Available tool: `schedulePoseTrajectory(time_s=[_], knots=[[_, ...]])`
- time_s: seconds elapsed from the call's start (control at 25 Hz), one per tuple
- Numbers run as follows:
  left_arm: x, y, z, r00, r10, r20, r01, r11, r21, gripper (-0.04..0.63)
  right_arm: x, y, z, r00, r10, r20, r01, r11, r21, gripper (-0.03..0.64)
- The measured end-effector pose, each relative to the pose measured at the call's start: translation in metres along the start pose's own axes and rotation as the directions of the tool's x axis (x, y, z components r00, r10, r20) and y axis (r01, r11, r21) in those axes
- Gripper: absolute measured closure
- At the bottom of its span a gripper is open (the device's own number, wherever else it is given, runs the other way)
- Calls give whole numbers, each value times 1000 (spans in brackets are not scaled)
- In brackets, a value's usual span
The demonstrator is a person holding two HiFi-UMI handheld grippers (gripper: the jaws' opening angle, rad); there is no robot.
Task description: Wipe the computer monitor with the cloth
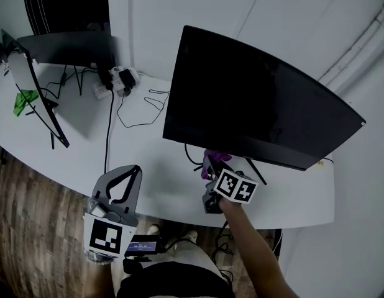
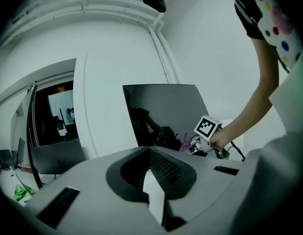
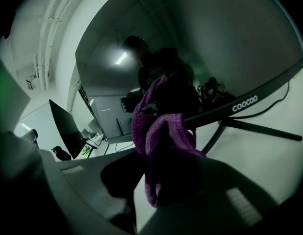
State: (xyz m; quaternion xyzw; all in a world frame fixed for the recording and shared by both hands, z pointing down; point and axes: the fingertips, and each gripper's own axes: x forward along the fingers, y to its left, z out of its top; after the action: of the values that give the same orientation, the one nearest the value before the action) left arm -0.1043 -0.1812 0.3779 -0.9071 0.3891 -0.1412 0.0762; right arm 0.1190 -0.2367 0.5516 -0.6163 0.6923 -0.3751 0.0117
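Item: cloth [image 1: 214, 161], purple, knitted or ribbed in texture with a stitched hem, bunched into loose folds; in the right gripper view [image 3: 159, 138] one fold stands upright and the rest drapes over the jaws. Location: at the bottom edge of the computer monitor [image 1: 254, 98], just beside its stand legs [image 3: 249, 126] and above the white desk [image 1: 161, 160]; whether the cloth touches the screen cannot be told. Monitor: large, curved, dark and unlit, its lower bezel lettered "COOCOO", the glass reflecting a ceiling light and the dark figure of a person. Right gripper [image 1: 210, 174]: jaws clamped on the cloth, pointed up and away towards the monitor's lower edge, marker cube uppermost. The bare right forearm [image 1: 254, 241] reaches up from the lower right of the head view, nearly straight, and the hand [image 2: 222, 138] grips the handle behind the cube. Left gripper [image 1: 135, 169]: held low over the near edge of the desk, well apart from the monitor and left of the right gripper, jaw tips brought together with nothing between them [image 2: 150, 153], aimed at the screen. Also present: second monitor [image 1: 36, 98] seen edge-on at far left, loose cables [image 1: 142, 104], a small green object [image 1: 23, 101].
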Motion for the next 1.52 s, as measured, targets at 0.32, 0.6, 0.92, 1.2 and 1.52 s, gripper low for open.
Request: schedulePoseTrajectory(time_s=[0.32,0.6,0.92,1.2,1.52], knots=[[-11,19,-4,999,36,-5,-36,999,10,591,24,43,-14,996,56,-67,-62,994,-88,558],[-24,38,-9,997,79,-12,-79,997,12,591,46,75,-26,988,87,-124,-105,983,-149,558],[-35,50,-17,994,110,-24,-110,994,6,591,67,110,-31,981,81,-178,-133,944,-301,558],[-39,56,-22,993,119,-26,-119,993,-2,591,83,132,-44,970,82,-228,-163,919,-360,558],[-42,59,-22,994,111,-20,-111,994,-1,591,92,151,-48,963,97,-253,-192,903,-385,558]])
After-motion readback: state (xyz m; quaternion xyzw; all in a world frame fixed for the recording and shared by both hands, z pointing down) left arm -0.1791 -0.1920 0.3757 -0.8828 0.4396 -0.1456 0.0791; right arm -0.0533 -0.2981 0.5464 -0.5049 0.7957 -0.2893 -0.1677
